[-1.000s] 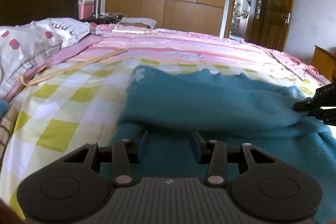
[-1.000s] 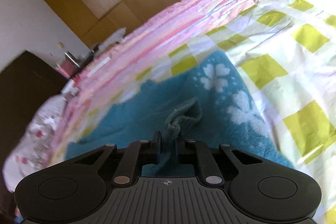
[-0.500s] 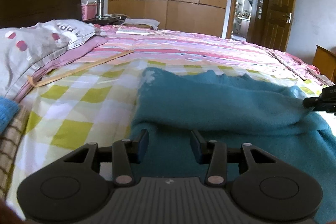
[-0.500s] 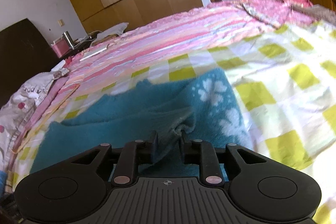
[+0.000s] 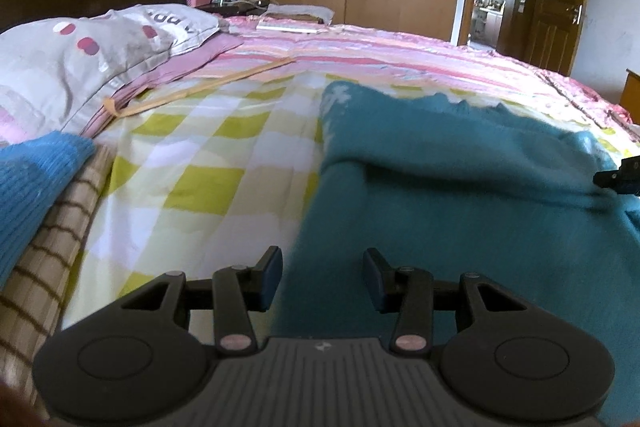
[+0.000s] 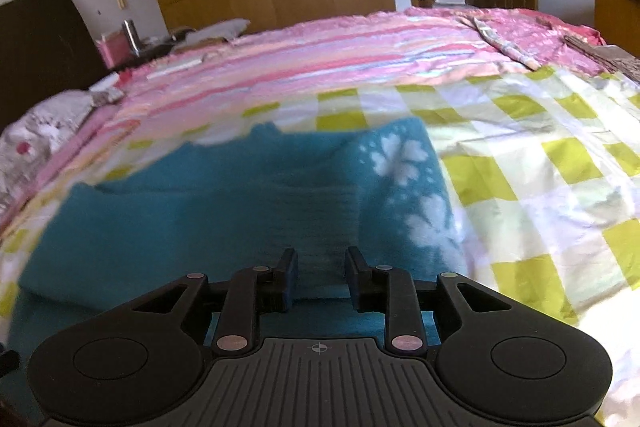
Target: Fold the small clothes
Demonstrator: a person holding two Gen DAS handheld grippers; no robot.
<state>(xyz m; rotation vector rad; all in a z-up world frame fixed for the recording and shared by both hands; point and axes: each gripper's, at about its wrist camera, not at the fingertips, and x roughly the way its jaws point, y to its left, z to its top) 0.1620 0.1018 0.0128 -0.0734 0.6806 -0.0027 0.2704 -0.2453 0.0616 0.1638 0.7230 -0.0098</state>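
Observation:
A teal knit garment with white flower prints lies folded over on the yellow-checked bed sheet. It also shows in the right wrist view, flowers on its right part. My left gripper is open and empty, low over the garment's left edge. My right gripper is open and empty above the garment's near part. Its tip shows at the right edge of the left wrist view.
A grey spotted pillow lies at the left. A blue knit item on a striped brown cloth sits at the near left. A pink striped blanket covers the far bed. Wardrobe and open door stand behind.
My right gripper has opened and let go of the teal fold, which now lies flat. My left gripper has drawn back to the left, staying open.

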